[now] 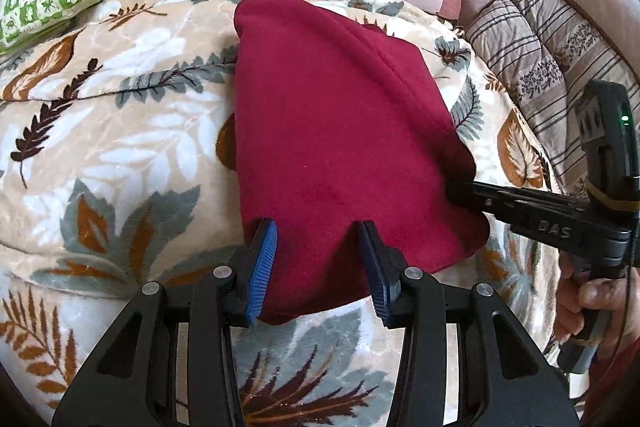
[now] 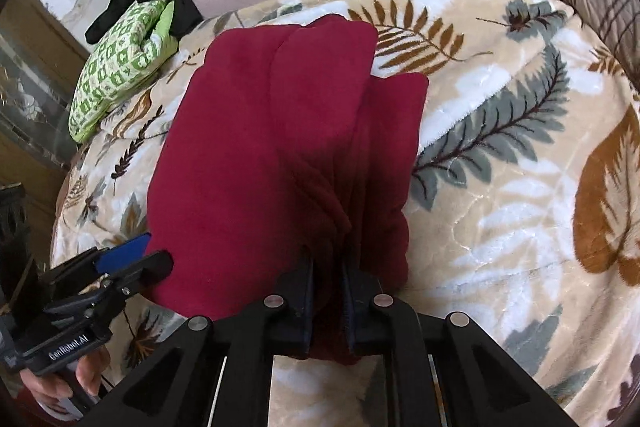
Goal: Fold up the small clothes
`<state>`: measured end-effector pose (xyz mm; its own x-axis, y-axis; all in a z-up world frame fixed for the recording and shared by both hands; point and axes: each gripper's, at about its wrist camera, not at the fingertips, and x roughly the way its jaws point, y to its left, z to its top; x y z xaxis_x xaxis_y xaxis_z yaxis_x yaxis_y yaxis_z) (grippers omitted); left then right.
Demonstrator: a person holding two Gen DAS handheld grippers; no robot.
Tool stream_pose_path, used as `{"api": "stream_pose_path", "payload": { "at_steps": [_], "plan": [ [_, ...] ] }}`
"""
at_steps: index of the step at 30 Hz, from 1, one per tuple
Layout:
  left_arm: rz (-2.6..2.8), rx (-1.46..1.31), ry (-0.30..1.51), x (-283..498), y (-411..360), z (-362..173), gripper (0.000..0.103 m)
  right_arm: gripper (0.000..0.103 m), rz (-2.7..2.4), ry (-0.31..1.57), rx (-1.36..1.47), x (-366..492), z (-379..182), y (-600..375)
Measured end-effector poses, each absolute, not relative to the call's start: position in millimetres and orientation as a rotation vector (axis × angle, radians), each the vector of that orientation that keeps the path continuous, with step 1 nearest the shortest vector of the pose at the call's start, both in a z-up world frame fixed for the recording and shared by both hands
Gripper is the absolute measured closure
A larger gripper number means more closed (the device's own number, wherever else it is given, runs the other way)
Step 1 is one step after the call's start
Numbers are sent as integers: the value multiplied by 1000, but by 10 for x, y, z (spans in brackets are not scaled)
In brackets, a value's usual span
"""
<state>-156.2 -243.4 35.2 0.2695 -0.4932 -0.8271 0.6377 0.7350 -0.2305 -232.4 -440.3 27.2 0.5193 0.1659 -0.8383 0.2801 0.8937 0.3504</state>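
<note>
Dark red fleece garment (image 1: 340,131) lying folded, layered, on leaf-print blanket (image 1: 120,155). Right gripper (image 2: 326,267) clamping bunched edge; left gripper (image 1: 316,251) jaws standing apart.

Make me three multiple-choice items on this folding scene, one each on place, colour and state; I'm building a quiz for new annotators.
1. Where does the green patterned cloth lie?
A. on the red garment
B. at the blanket's far left edge
C. in the right gripper

2. What colour is the garment being folded?
A. dark red
B. grey
C. yellow

3. How do the right gripper's jaws stand?
A. wide open
B. closed on red fabric
C. holding the blanket

Answers: 1 B, it sits beside black clothing, apart from the garment. 2 A, both views show it. 3 B, fabric is bunched between them; the left gripper is open.
</note>
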Motion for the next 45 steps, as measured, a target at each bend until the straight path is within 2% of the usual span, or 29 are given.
{"api": "stream_pose_path", "payload": {
  "at_steps": [3, 5, 13, 22, 24, 28, 33, 39, 41, 45],
  "plan": [
    [-758, 155, 1044, -1543, -2411, 402, 62, 91, -66, 1011, 494, -2391, 414, -4399],
    [-745, 155, 1027, -1533, -2397, 450, 62, 87, -75, 980, 461, -2448, 569, -4363],
    [-701, 129, 984, -1353, -2428, 561, 62, 85, -33, 842, 394, -2247, 1011, -4166],
    [-675, 123, 987, -1100, -2601, 427, 62, 85, -90, 884, 349, -1463, 595, -4203],
    [-680, 121, 988, -1070, -2625, 403, 61, 86, -151, 915, 329, -1417, 475, -4301],
    [-684, 126, 982, -1071, -2647, 376, 58, 93, -217, 913, 387, -1477, 287, -4554],
    [-677, 126, 987, -1069, -2632, 386, 58, 93, -220, 917, 405, -1535, 386, -4559],
    [-672, 128, 985, -1071, -2620, 379, 58, 86, -192, 880, 403, -1854, 665, -4372],
    [-672, 130, 984, -1076, -2621, 378, 58, 76, -206, 912, 359, -1910, 600, -4286],
    [-670, 150, 981, -1090, -2649, 365, 57, 70, -240, 949, 372, -1940, 263, -4333]
  ]
}}
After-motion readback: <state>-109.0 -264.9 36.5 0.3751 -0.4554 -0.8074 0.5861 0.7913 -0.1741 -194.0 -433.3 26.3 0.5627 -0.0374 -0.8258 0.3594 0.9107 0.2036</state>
